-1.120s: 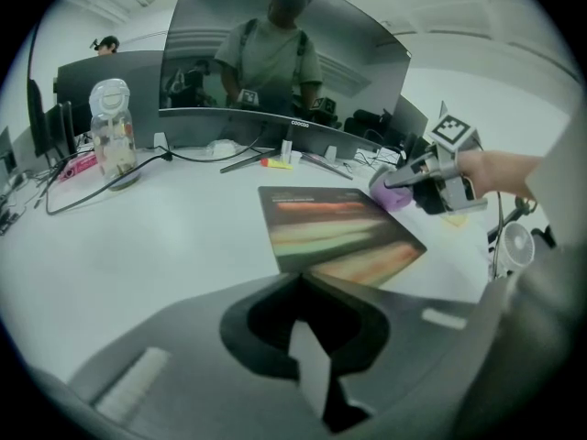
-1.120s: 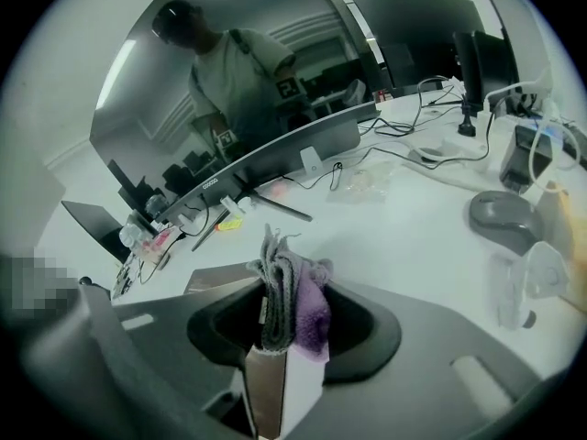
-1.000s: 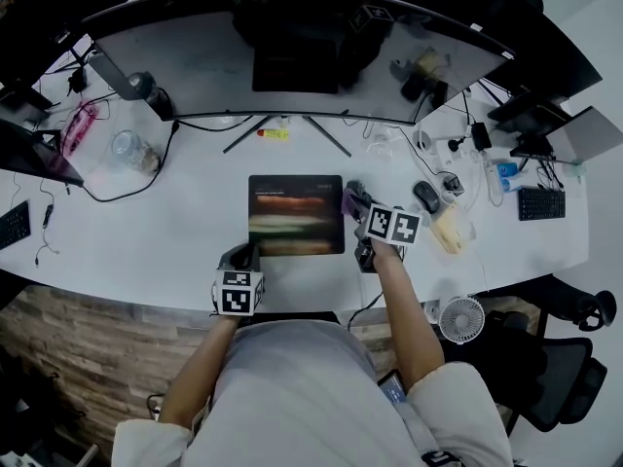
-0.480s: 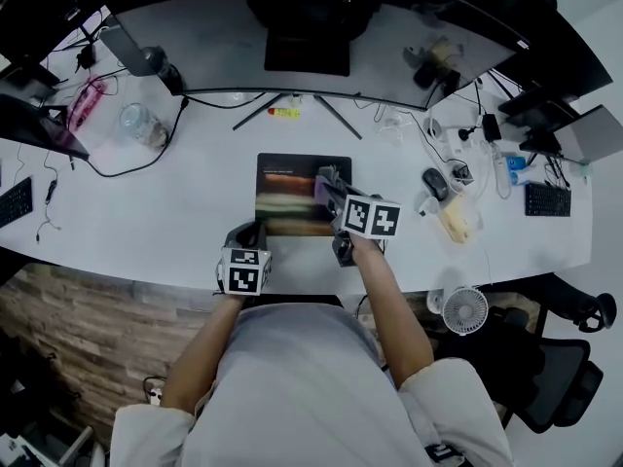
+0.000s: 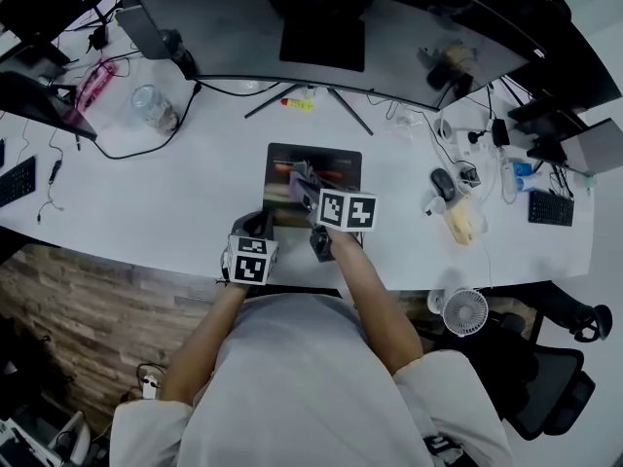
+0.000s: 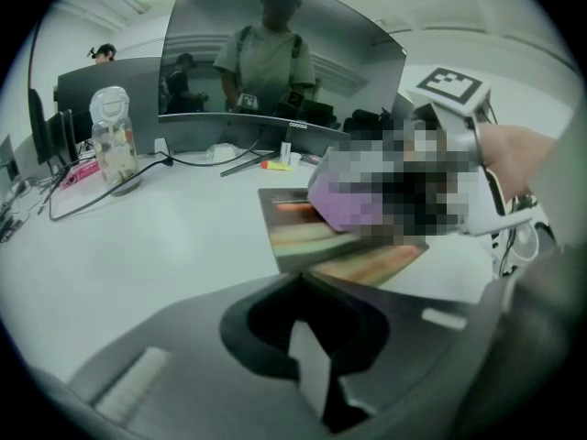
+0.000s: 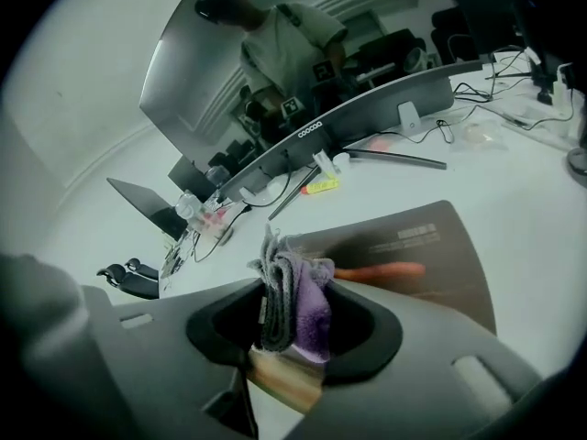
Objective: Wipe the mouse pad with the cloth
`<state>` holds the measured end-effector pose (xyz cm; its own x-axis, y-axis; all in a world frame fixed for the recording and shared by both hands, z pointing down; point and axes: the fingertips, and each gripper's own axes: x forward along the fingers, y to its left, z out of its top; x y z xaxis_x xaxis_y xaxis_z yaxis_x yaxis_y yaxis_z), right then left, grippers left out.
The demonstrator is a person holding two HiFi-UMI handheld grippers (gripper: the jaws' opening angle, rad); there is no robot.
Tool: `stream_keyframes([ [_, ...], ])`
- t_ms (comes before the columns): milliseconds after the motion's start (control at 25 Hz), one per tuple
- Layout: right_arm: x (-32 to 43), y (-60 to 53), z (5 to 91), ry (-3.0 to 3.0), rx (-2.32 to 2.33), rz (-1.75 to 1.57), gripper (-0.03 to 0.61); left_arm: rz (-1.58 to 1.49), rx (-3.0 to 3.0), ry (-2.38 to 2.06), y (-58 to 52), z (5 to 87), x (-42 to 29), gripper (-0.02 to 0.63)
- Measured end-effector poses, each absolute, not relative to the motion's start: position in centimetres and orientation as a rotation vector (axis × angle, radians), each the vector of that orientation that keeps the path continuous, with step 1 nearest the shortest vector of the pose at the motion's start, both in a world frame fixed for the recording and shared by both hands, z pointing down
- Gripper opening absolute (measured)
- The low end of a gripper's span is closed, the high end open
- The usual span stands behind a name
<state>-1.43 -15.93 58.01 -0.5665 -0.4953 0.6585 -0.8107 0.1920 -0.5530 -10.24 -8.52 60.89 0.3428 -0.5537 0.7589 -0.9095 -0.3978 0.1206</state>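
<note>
The dark mouse pad (image 5: 336,163) with coloured stripes lies on the white desk in front of the monitor stand. My right gripper (image 5: 310,191) is shut on a bunched purple and grey cloth (image 5: 302,183) and holds it on the pad's left-middle part. In the right gripper view the cloth (image 7: 295,299) sticks out between the jaws, with the pad (image 7: 422,250) right behind it. My left gripper (image 5: 259,226) sits at the pad's near-left corner, jaws shut with nothing seen between them. Its own view shows the pad (image 6: 316,246) and the cloth (image 6: 344,204) just ahead.
A wide curved monitor (image 5: 321,27) spans the back of the desk, with a yellow marker (image 5: 298,104) by its stand. A glass jar (image 5: 154,105) and cables lie to the left. A mouse (image 5: 443,183), small items and a keyboard (image 5: 550,207) lie right. A fan (image 5: 465,311) sits at the desk's near edge.
My right gripper has carried the cloth leftward across the pad, from its right edge to its left-middle. The left gripper has stayed at the pad's near-left corner.
</note>
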Motion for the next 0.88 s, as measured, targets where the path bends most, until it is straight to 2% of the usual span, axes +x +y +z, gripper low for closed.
stream_keyframes([
  [480, -7.0, -16.1, 58.5, -2.186, 1.107, 1.329, 0.173, 0.847, 2.069, -1.254, -8.7, 60.9, -10.4, 0.000],
  [880, -8.0, -16.3, 59.0, -2.204, 1.096, 1.390, 0.173, 0.847, 2.070, -1.247, -8.6, 61.0, -10.4, 0.000],
])
